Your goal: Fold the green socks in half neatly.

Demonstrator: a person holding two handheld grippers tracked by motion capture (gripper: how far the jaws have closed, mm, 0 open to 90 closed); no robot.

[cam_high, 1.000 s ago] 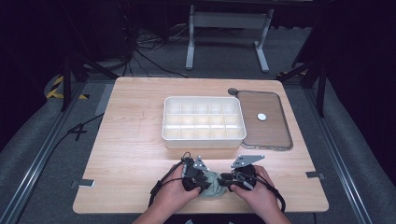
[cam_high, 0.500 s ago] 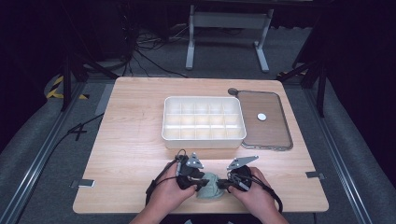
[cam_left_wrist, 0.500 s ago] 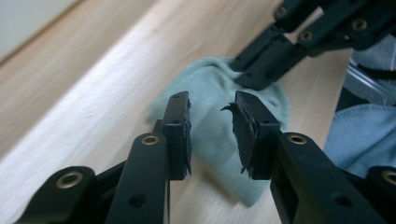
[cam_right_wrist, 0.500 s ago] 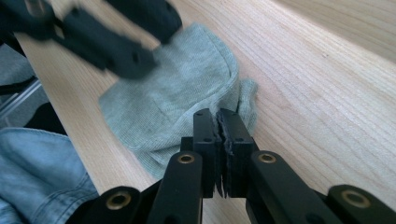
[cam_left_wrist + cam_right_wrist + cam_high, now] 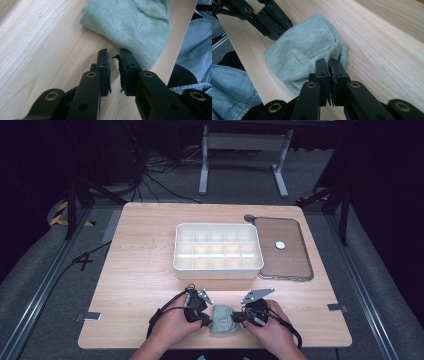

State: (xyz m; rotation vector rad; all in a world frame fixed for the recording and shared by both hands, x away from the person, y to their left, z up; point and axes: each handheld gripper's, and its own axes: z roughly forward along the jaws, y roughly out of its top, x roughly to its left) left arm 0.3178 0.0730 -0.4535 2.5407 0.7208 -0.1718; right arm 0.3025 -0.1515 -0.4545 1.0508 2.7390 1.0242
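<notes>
1. High view: a folded grey-green sock [image 5: 223, 320] lies on the wooden table [image 5: 145, 260] near its front edge, between the two hands
2. Left gripper [image 5: 200, 312] sits just left of the sock, right gripper [image 5: 247, 314] just right of it; both point inward at it
3. Left gripper view: its jaws have just been closing and stand almost together, a thin slit between the pads with nothing in it; the sock [image 5: 132, 27] lies just past the tips
4. Right gripper view: its jaws stand pressed together, empty, over the near edge of the sock [image 5: 304, 57], and the left gripper [image 5: 277, 25] rests at the far side
5. White tray [image 5: 218, 270] with compartments stands mid-table, well apart from the sock; a brown lid [image 5: 295, 260] lies beside it
</notes>
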